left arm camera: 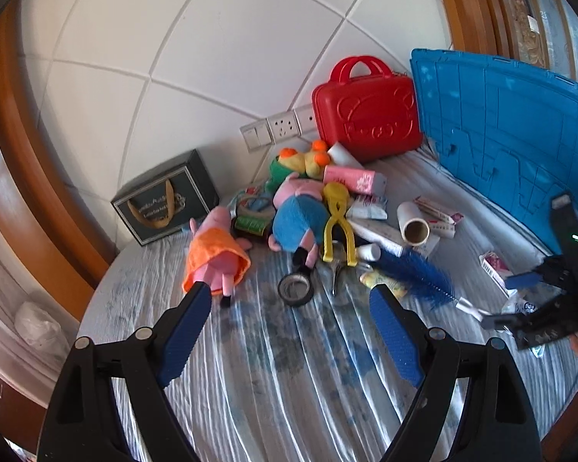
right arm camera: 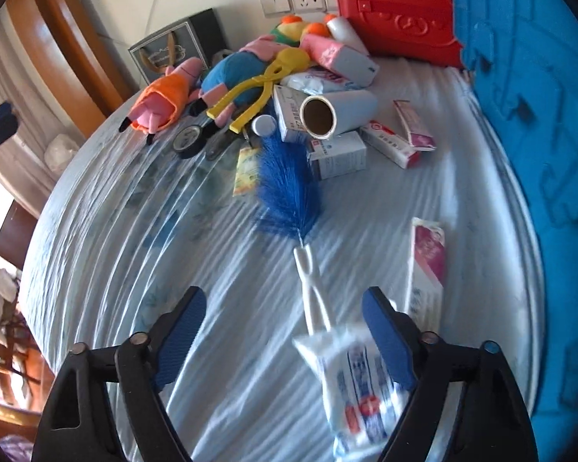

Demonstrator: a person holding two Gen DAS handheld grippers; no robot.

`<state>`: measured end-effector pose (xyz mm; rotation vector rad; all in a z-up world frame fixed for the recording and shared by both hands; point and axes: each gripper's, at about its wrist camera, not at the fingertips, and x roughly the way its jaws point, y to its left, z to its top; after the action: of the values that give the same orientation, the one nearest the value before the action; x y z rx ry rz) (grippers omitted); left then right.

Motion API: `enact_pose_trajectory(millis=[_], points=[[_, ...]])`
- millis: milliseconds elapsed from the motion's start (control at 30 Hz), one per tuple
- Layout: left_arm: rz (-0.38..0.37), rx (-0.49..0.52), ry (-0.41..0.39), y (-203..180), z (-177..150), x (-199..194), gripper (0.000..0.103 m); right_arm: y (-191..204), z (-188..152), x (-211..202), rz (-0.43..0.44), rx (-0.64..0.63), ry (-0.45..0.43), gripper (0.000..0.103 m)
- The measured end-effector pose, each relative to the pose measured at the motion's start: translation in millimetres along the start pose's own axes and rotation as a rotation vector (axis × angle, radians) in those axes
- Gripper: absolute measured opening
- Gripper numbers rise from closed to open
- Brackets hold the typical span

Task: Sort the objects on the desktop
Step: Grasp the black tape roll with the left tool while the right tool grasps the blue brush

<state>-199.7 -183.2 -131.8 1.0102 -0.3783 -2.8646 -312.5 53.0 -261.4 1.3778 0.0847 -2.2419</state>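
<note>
Through the left wrist camera I see my left hand-held gripper [left arm camera: 291, 300] with its jaws spread wide and nothing between them, poised over the wrinkled pale sheet on the table [left arm camera: 250, 365]. The whole lower half of this view, from eight to five o'clock, is bare sheet and gives me open room. At twelve o'clock lies the pile: a black tape roll [left arm camera: 294, 288] just beyond the fingertips, a pig plush in an orange dress [left arm camera: 215, 256] at eleven, a blue-bodied pig plush [left arm camera: 294, 223] and yellow tongs [left arm camera: 337, 223] behind it. A red case [left arm camera: 366, 111] stands against the wall at one o'clock, and a blue crate [left arm camera: 501, 134] walls off the table's edge at two. At three o'clock my right hand-held gripper [left arm camera: 520, 300] hangs over the white handle of a blue bristle brush [left arm camera: 416, 273].

Through the right wrist camera that gripper's [right arm camera: 285, 308] jaws stand apart. A white and blue packet [right arm camera: 362, 381] lies by the inner face of the right finger; whether they touch I cannot tell. The brush [right arm camera: 289, 177] points away toward twelve o'clock, its handle running back between the fingers. A pink and white box [right arm camera: 427, 265] lies at three o'clock, near the crate [right arm camera: 520, 115]. A paper roll [right arm camera: 339, 113] and small cartons crowd one o'clock. From seven to ten o'clock the sheet is free out to the table's rounded edge.
</note>
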Motion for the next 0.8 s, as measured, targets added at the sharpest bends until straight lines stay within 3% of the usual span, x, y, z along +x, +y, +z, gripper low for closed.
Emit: enact_pose_trajectory(millis=[67, 167, 333, 533, 667, 800], points=[[0.012, -0.022, 0.028, 4, -3, 7, 0.084, 0, 9, 24, -0.028, -0.039, 0.055, 0.066], [0.029, -0.028, 0.046, 9, -9, 12, 0.084, -1, 10, 56, -0.060, -0.087, 0.136, 0.046], [0.048, -0.014, 0.050, 18, -18, 19, 0.084, 13, 9, 58, -0.126, -0.180, 0.131, 0.027], [-0.034, 0.011, 0.052, 15, -24, 67, 0.084, 14, 4, 55, -0.126, -0.192, 0.126, 0.023], [-0.110, 0.088, 0.122, 7, -22, 134, 0.084, 14, 8, 57, -0.129, -0.192, 0.157, 0.023], [-0.158, 0.055, 0.173, 11, -20, 195, 0.083, 13, 7, 56, -0.130, -0.186, 0.160, 0.023]])
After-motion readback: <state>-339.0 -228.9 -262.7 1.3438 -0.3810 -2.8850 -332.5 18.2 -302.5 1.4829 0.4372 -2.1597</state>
